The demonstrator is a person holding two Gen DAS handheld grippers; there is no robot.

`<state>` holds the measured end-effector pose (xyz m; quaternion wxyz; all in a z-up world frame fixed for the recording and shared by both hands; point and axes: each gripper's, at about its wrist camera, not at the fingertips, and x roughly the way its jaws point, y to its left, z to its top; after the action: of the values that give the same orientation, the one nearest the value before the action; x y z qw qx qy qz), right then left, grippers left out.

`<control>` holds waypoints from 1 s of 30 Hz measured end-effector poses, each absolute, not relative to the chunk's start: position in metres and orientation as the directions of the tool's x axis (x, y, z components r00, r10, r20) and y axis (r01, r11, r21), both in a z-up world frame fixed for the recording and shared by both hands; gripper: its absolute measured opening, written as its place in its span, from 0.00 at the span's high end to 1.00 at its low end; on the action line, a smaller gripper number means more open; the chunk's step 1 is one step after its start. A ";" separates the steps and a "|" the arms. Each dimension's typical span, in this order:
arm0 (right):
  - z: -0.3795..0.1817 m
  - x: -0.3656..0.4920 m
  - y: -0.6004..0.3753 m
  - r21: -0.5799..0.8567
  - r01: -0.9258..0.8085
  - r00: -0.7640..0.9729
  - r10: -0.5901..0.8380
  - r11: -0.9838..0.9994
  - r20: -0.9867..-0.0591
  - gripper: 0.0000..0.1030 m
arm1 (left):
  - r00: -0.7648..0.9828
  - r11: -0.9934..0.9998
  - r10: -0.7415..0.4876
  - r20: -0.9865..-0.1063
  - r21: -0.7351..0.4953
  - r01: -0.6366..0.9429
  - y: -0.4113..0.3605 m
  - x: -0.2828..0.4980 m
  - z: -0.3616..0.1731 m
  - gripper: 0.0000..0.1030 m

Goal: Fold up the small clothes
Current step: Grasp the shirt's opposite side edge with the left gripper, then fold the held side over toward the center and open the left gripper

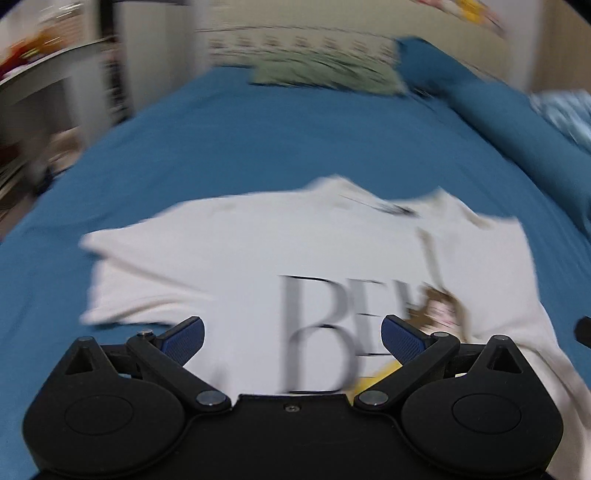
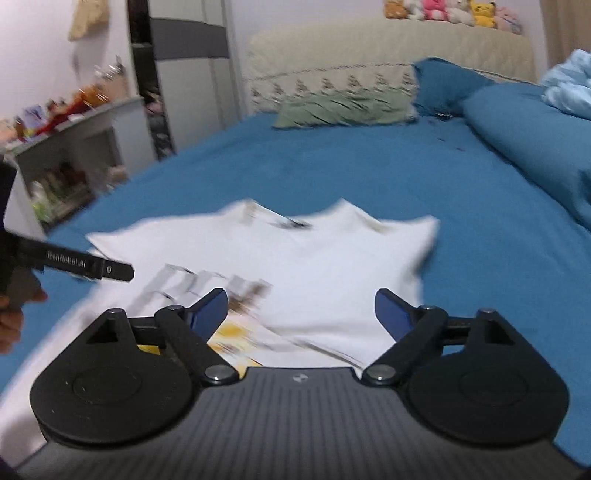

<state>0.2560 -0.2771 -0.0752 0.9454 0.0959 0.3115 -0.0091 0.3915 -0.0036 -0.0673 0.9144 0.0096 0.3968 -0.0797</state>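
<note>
One white T-shirt [image 1: 229, 258] is lying spread on the blue bed [image 1: 221, 140], print side up, with large black letters and a small brown-and-yellow picture on its chest. Its collar is pointing away toward the headboard [image 2: 369, 48] and its hem is lying nearest the cameras, so its long axis is running down the length of the bed. The sleeve on the left of the left wrist view is sticking out sideways; the fabric near the collar is looking rumpled, though blur is hiding the detail.

Two grippers are showing. The left gripper [image 1: 291, 336] is hovering over the lower chest of the shirt with its jaws spread wide and nothing between them. The right gripper [image 2: 300, 314] is hanging over the shirt's lower half, jaws likewise released and gripping nothing. In the right wrist view the left gripper is also appearing as a black bar at the left edge, above the shirt's sleeve.

One green pillow [image 2: 343, 109] is lying at the head of the bed, just beside two blue pillows [image 2: 443, 83]. Several plush toys [image 2: 454, 13] are sitting in a row along the headboard's top.
</note>
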 end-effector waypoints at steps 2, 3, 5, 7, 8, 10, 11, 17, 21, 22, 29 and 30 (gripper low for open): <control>-0.065 0.274 -0.257 0.195 0.047 0.802 0.079 0.980 -0.592 0.00 | 0.679 0.994 -0.110 -0.726 -0.066 0.091 0.027 0.393 -0.064 0.00; -0.062 0.282 -0.248 0.209 0.035 0.798 0.099 0.977 -0.595 0.00 | 0.684 0.995 -0.094 -0.723 -0.079 0.054 0.045 0.393 -0.063 0.00; -0.060 0.300 -0.227 0.241 0.016 0.786 0.137 0.970 -0.602 0.00 | 0.687 0.995 -0.071 -0.723 -0.100 -0.002 0.070 0.397 -0.064 0.00; -0.064 0.317 -0.205 0.260 -0.006 0.778 0.168 0.966 -0.606 0.00 | 0.688 0.990 -0.057 -0.724 -0.129 -0.054 0.098 0.398 -0.071 0.01; -0.067 0.324 -0.194 0.266 -0.014 0.773 0.179 0.964 -0.609 0.00 | 0.686 0.985 -0.054 -0.725 -0.151 -0.082 0.114 0.401 -0.077 0.03; -0.072 0.334 -0.175 0.280 -0.027 0.762 0.202 0.960 -0.616 0.00 | 0.678 0.972 -0.072 -0.732 -0.204 -0.116 0.135 0.406 -0.089 0.09; -0.078 0.340 -0.165 0.288 -0.033 0.754 0.213 0.957 -0.621 0.00 | 0.670 0.961 -0.091 -0.737 -0.241 -0.135 0.145 0.411 -0.098 0.14; -0.107 0.360 -0.126 0.287 -0.054 0.724 0.235 0.957 -0.649 0.00 | 0.668 0.849 -0.261 -0.697 -0.495 -0.185 0.177 0.428 -0.136 0.35; -0.121 0.369 -0.112 0.268 -0.064 0.712 0.232 0.961 -0.663 0.00 | 0.689 0.822 -0.272 -0.672 -0.534 -0.197 0.176 0.448 -0.143 0.35; -0.124 0.371 -0.111 0.266 -0.063 0.710 0.230 0.962 -0.666 0.00 | 0.691 0.818 -0.265 -0.672 -0.536 -0.208 0.175 0.453 -0.143 0.35; -0.143 0.382 -0.109 0.276 -0.046 0.697 0.229 0.960 -0.680 0.00 | 0.692 0.839 -0.135 -0.709 -0.453 -0.301 0.172 0.463 -0.146 0.88; -0.145 0.382 -0.109 0.278 -0.045 0.698 0.229 0.960 -0.679 0.00 | 0.691 0.847 -0.124 -0.712 -0.439 -0.299 0.172 0.464 -0.146 0.90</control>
<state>0.3820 -0.1092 -0.1447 0.9134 0.1206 0.3816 0.0752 0.4635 0.1719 -0.1462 0.8785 -0.2719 0.3896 0.0498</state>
